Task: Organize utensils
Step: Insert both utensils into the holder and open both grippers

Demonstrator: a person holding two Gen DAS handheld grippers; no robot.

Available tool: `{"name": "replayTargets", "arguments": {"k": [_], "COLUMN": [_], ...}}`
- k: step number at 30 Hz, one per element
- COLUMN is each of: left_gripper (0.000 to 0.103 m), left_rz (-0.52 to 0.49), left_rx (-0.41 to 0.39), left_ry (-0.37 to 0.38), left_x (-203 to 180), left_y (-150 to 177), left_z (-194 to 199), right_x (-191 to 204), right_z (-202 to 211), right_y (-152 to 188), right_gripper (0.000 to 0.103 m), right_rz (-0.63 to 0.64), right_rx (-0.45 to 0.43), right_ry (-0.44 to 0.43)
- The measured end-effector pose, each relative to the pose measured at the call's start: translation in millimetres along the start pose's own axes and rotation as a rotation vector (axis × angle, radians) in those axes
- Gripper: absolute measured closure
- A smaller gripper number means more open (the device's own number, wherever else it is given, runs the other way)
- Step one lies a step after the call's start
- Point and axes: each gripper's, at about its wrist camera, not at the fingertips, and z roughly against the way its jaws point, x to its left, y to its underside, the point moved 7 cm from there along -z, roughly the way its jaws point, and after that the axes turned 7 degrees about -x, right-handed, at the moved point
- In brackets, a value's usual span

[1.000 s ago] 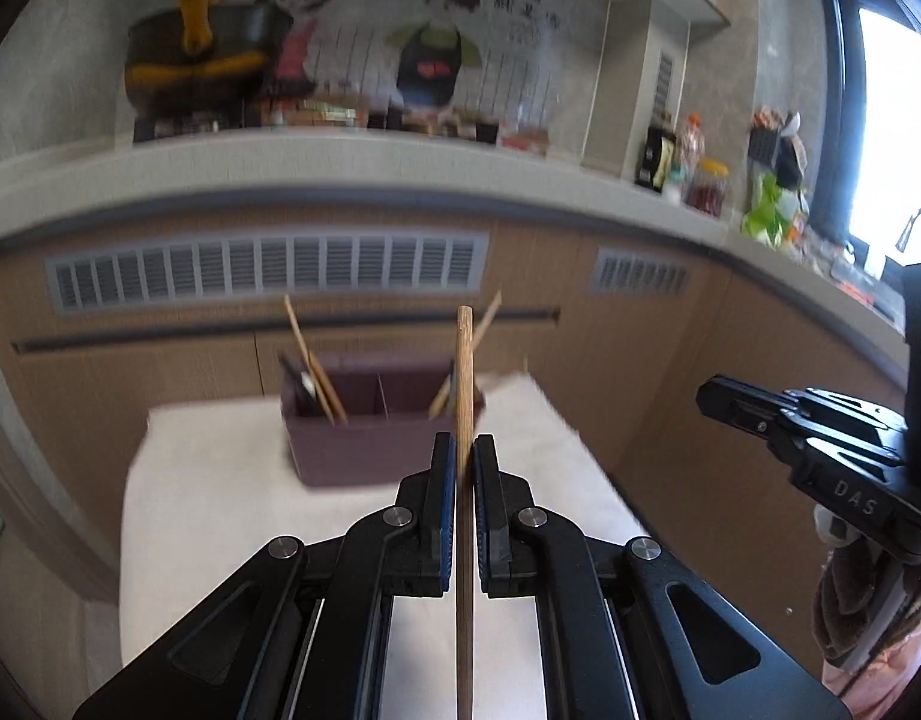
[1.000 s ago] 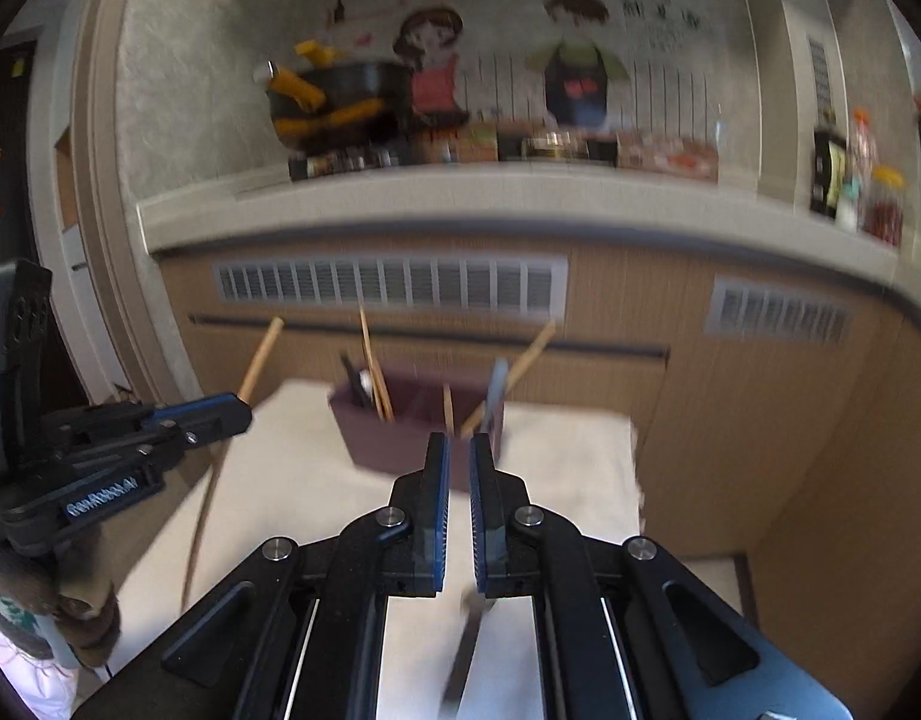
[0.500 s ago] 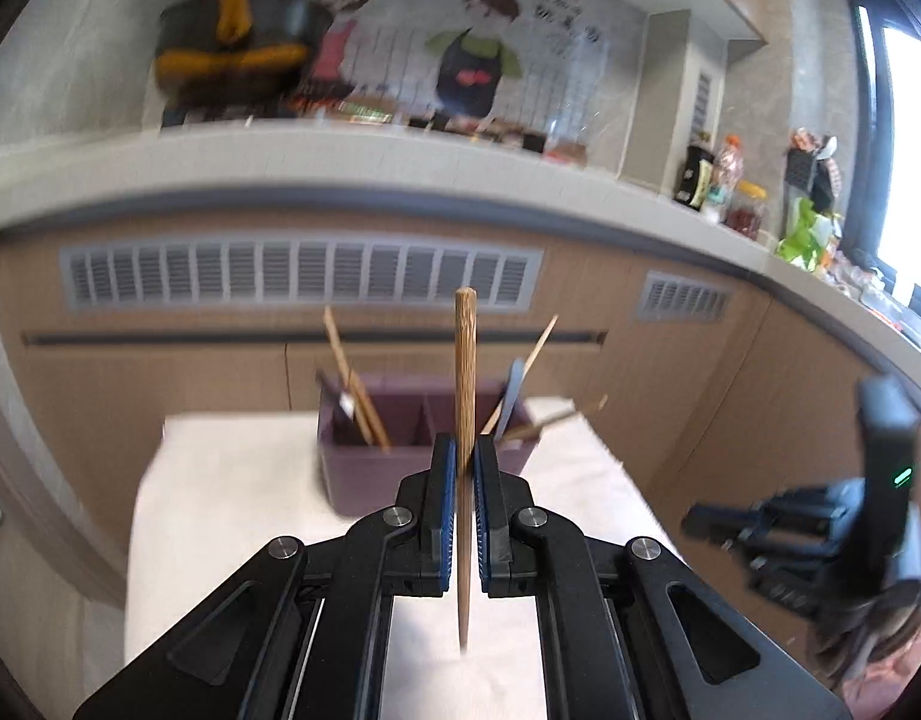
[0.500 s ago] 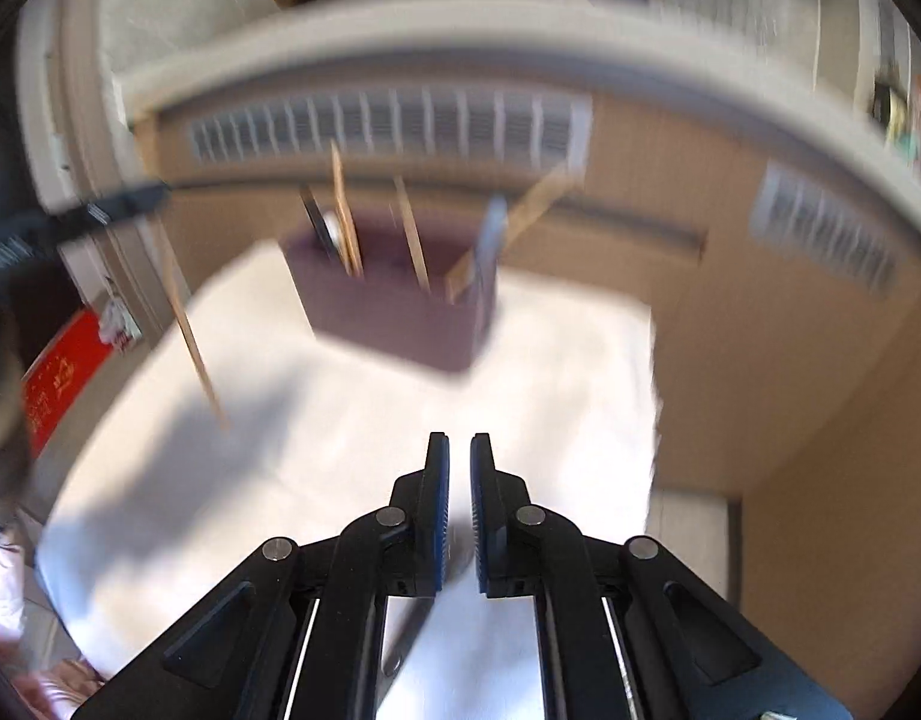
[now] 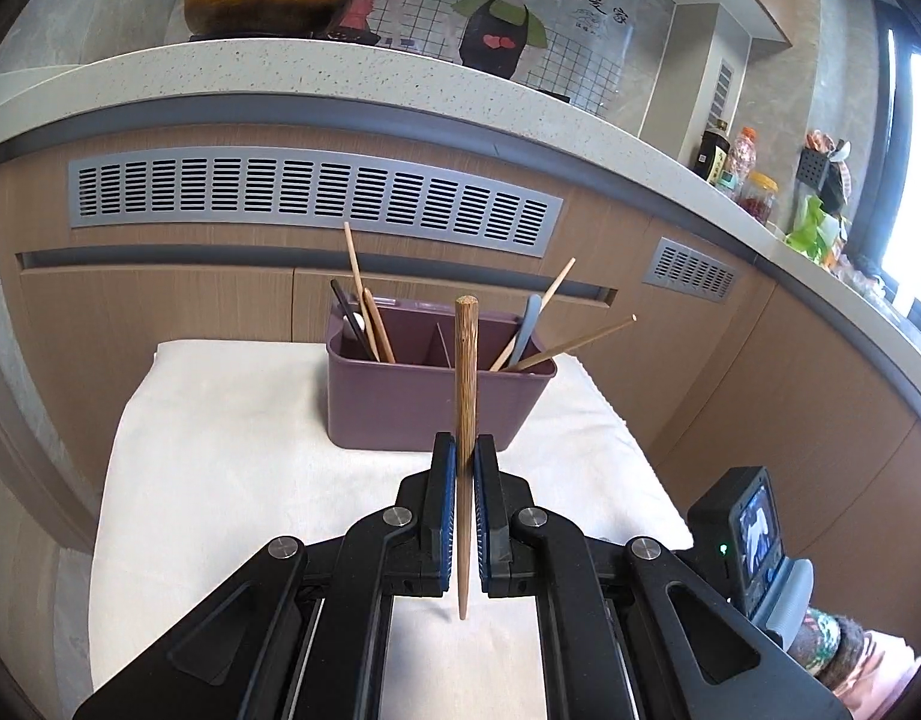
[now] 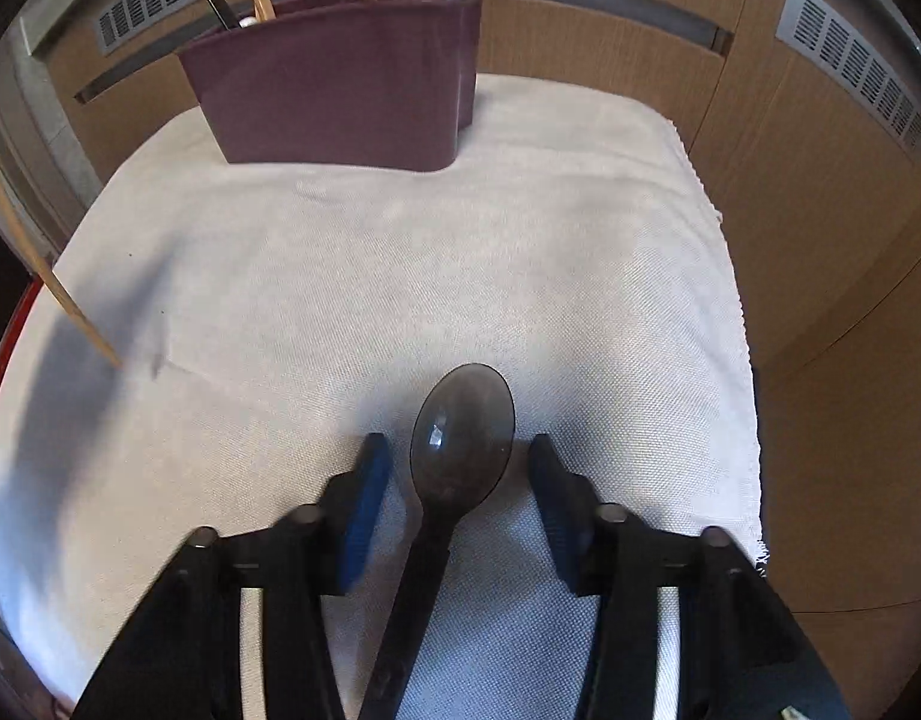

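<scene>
chopstick (image 5: 464, 396) clamped upright; spoon (image 6: 463, 438) lies unheld.

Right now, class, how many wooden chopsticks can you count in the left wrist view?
5 chopsticks: one clamped upright in the left hand-held gripper, two in the purple holder's left compartment, two leaning from its right compartment. More may be hidden inside.

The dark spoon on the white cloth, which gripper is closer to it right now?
Right. The right gripper straddles the dark spoon, jaws opening either side of its bowl without touching. The left gripper is off to the side, shut on a wooden chopstick.
</scene>
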Motion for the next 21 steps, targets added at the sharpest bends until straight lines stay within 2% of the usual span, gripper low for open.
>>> {"name": "replayTargets", "arguments": {"k": [5,9,13,16,21], "left_gripper": [0.097,0.097,0.097,0.097,0.097], "left_rz": [-0.004,-0.009,-0.047,-0.087,-0.128], "left_rx": [-0.005,-0.022,-0.069,-0.135,-0.239], "left_ry": [-0.008,-0.008,-0.018,-0.027,-0.066], "left_x": [0,-3,-7,-11,-14], "left_y": [0,-6,-38,-83,-147], "left_z": [6,12,18,23,19], "right_x": [3,3,5,9,14], "right_z": [29,71,144,189,234], "right_y": [-7,-35,-97,-154,-242], "right_gripper": [0.073,0.073,0.073,0.073,0.073], "right_rz": [0.028,0.012,0.048,0.082,0.1], "right_rx": [-0.06,-0.159,-0.366,-0.509,-0.705], "right_ry": [-0.022,-0.061,-0.047,-0.035,0.02]}}
